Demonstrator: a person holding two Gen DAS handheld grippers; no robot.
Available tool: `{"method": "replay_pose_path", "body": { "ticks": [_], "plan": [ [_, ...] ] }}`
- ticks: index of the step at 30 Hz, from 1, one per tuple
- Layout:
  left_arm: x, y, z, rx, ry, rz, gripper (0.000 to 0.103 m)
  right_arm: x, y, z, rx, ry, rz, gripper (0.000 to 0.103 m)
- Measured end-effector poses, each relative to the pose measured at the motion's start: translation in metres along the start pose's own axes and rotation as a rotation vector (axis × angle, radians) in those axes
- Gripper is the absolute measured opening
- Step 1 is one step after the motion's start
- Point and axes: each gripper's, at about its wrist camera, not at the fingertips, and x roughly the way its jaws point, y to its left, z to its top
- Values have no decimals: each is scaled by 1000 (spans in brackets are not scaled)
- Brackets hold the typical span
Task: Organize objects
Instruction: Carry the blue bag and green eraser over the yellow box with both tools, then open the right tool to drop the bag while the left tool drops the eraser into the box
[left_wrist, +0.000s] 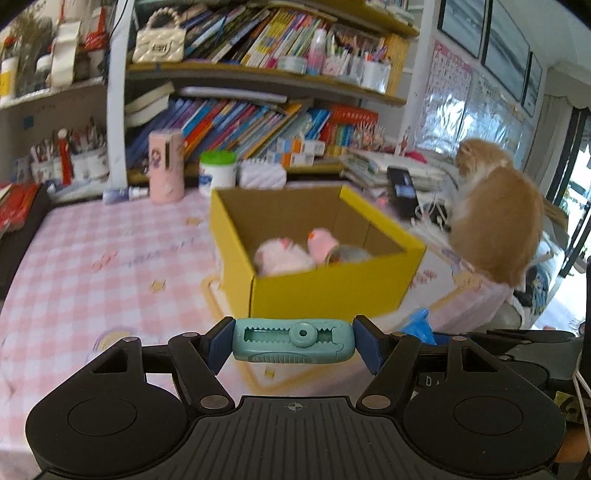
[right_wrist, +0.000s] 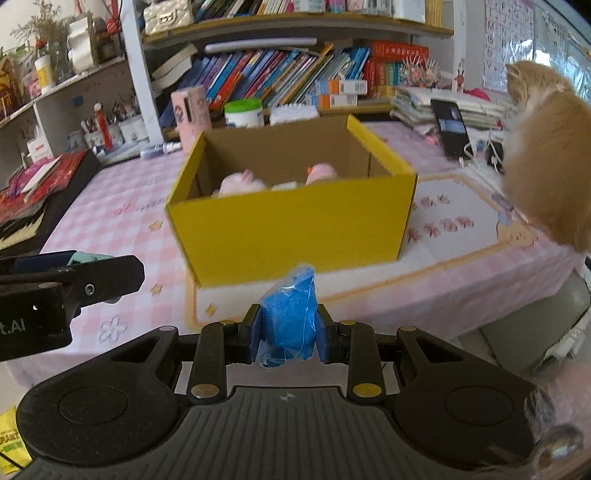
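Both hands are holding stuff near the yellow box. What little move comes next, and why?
Probably carry both forward over the yellow box. The left hand-held gripper clamps a teal clip, the right hand-held gripper a blue wrapped lump, and both are short of its open top.

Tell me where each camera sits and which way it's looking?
Left wrist: on the left tongs, looking past the teal clip they hold toward the yellow box; the right tongs show only at the right edge.
Right wrist: on the right tongs, which pinch a blue bag, facing the box; the left tongs poke in at left.
Both see the box, the orange cat and the bookshelf.
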Motion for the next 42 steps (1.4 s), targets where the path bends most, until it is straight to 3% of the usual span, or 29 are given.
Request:
{"method": "replay_pose_path", "body": {
  "ticks": [8,17,25,32,42],
  "plan": [
    [48,-17,41,2,-48,56,69,25,-41,50,-1,-109,-16,27],
    [109,-36,60,-3,0,155,69,67,-80,108,-55,-153,39,27],
    [152,-50,61,0,72,231,69,113,-84,142,-162,-102,159,27],
    [177,-64,56,46,148,268,69,152,-71,161,-229,4,286,27],
    [181,-63,51,11,122,264,70,196,-50,172,-362,163,384,27]
  ]
}}
